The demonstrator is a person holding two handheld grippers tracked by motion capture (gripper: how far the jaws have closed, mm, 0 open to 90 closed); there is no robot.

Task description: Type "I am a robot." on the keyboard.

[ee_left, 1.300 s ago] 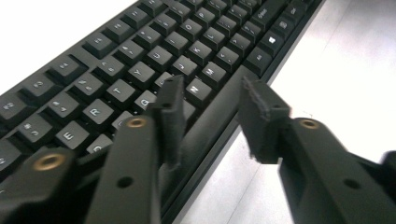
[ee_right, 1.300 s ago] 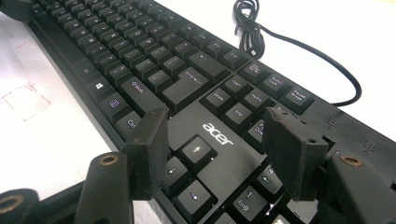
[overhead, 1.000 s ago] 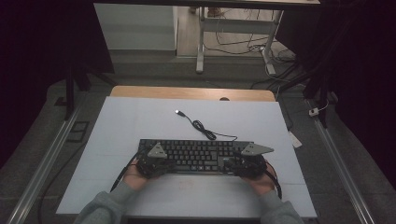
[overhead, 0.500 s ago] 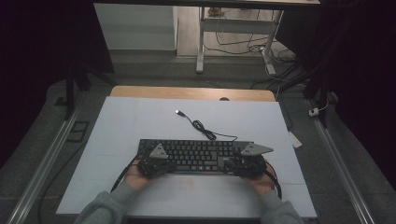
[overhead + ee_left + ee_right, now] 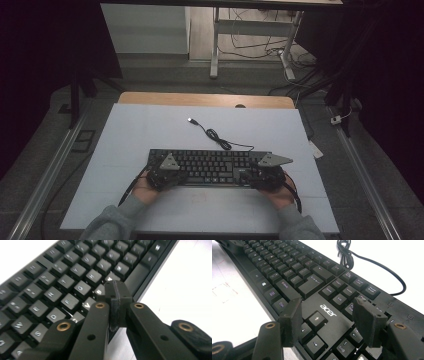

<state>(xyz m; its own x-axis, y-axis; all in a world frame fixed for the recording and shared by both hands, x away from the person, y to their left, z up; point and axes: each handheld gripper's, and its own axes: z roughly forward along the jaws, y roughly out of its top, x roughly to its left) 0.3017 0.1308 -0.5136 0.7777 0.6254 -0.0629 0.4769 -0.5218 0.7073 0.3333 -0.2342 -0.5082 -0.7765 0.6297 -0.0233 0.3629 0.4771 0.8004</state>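
Note:
A black keyboard (image 5: 210,167) lies near the front of the white table (image 5: 150,130). Its cable (image 5: 220,140) coils away behind it and ends in a USB plug (image 5: 191,120). My left gripper (image 5: 116,293) is shut with nothing between its pads, and its tips hang over the letter keys (image 5: 75,287) close to the space bar; whether they touch a key I cannot tell. In the high view the left gripper (image 5: 167,172) sits at the keyboard's left end. My right gripper (image 5: 329,312) stands open above the arrow keys (image 5: 317,317) and the logo panel, at the keyboard's right end (image 5: 264,172).
A wooden strip (image 5: 205,99) runs along the table's far edge. Metal rails (image 5: 55,165) flank the table on both sides. A small white tag (image 5: 316,149) lies off the right edge. Desk legs and loose cables (image 5: 250,30) stand on the floor beyond.

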